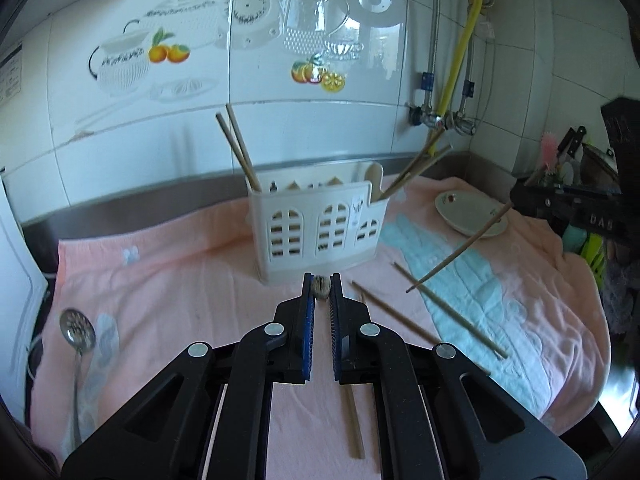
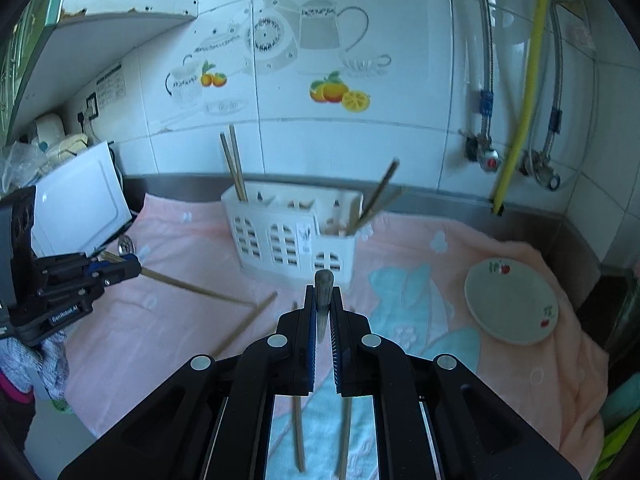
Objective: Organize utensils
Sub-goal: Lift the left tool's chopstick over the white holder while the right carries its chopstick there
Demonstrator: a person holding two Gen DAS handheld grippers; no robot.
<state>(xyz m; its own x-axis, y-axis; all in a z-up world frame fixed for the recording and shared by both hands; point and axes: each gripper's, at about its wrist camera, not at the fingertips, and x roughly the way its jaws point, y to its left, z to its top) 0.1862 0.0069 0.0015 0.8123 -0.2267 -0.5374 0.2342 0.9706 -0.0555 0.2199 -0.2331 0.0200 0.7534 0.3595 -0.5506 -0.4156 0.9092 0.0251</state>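
Gripping one chopstick [image 2: 192, 286] in your left gripper [image 1: 322, 290] and another [image 1: 460, 250] in your right gripper [image 2: 323, 300], fingers closed on them, you hold both above the pink towel [image 1: 180, 280], near the white holder [image 1: 316, 228].

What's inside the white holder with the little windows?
In the white holder: two chopsticks lean out on one side; more chopsticks and a pale spoon-like handle stand at the other. The walls hide their lower ends.

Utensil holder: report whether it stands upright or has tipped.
Upright. The utensil holder stands on its base on the towel, its chopsticks pointing upward.
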